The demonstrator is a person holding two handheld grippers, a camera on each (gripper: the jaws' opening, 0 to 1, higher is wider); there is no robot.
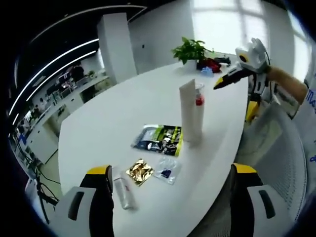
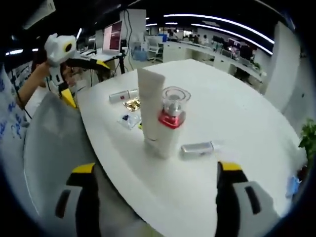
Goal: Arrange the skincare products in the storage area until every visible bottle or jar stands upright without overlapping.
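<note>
I hold the left gripper [image 1: 170, 197] with jaws spread wide, gripping nothing; the right gripper [image 2: 155, 195] is likewise wide open and empty. A tall white plastic tube [image 2: 152, 106] stands upright on the white oval table [image 2: 237, 118], touching a clear bottle with a red collar [image 2: 173, 116]. A small silver-capped tube [image 2: 197, 148] lies flat beside them, near the right gripper. A small white tube [image 1: 123, 192] lies by my left jaw.
</note>
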